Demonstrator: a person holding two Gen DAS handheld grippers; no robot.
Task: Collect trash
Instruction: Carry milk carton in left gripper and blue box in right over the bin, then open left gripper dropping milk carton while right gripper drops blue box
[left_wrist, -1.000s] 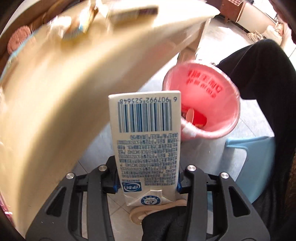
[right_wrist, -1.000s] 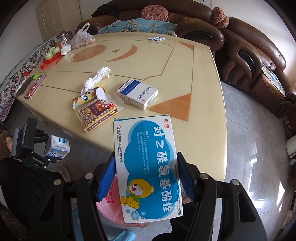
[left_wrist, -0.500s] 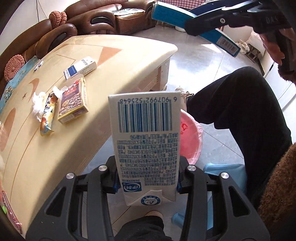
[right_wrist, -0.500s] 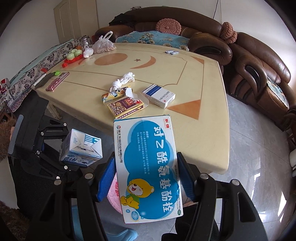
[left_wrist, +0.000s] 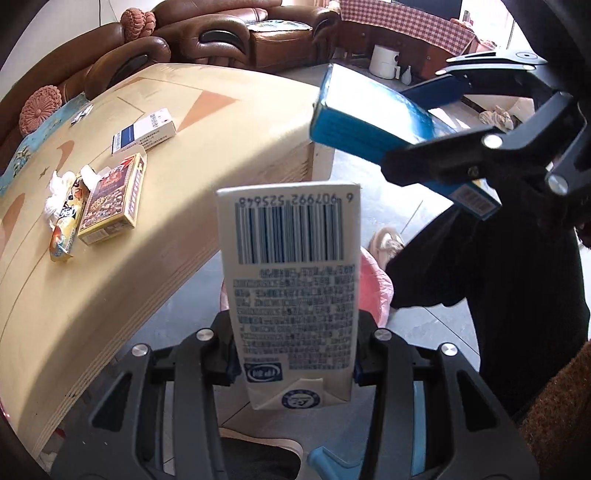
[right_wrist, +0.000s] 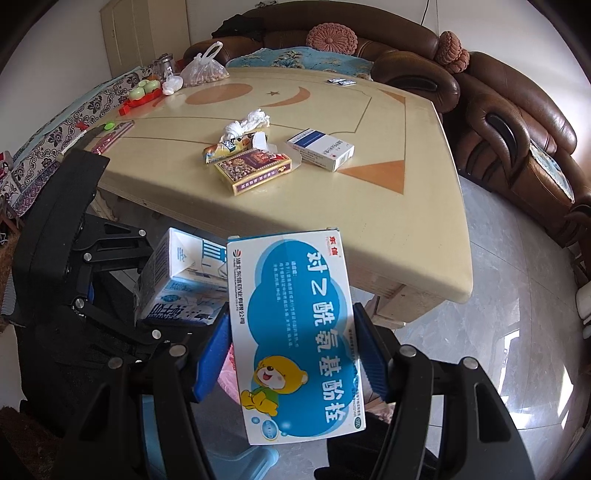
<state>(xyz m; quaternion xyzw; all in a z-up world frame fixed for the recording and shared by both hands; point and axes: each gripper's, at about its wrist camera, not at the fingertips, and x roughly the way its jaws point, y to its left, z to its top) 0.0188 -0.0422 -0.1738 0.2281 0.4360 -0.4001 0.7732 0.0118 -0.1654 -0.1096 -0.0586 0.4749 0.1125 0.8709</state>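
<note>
**Two boxes in the air above the bin**

Since a second ago the left tongs (left_wrist: 291, 369) have swung from looking down into the pink bin (left_wrist: 376, 291) to facing out across the counter (left_wrist: 229, 122), and the right tongs (right_wrist: 291, 358) have come in close beside them; both loads stay clamped as before.

The left tongs pinch a white milk carton (left_wrist: 291, 288) by its two narrow sides near the folded end, barcode outward. The right tongs pinch a blue medicine box (right_wrist: 295, 332) across its width, printed face up. Both hang off the counter's near edge, over the bin, which shows only as a pink rim behind the carton.

Both look like light, thin-walled cardboard, probably empty: stiff along the edges, easy to crush on the flat faces. A hold across the short sides near a folded end suits them. The carton's coated skin may be a little slippery.

Near the counter's front edge lie more pieces: a brown box (right_wrist: 255, 168), a snack wrapper (right_wrist: 225, 147), crumpled tissue (right_wrist: 247, 122) and a white-and-blue box (right_wrist: 321, 147). The counter is glossy cream with orange inlay; brown leather sofas (right_wrist: 517, 129) ring it over a pale tiled floor (right_wrist: 517, 295).
</note>
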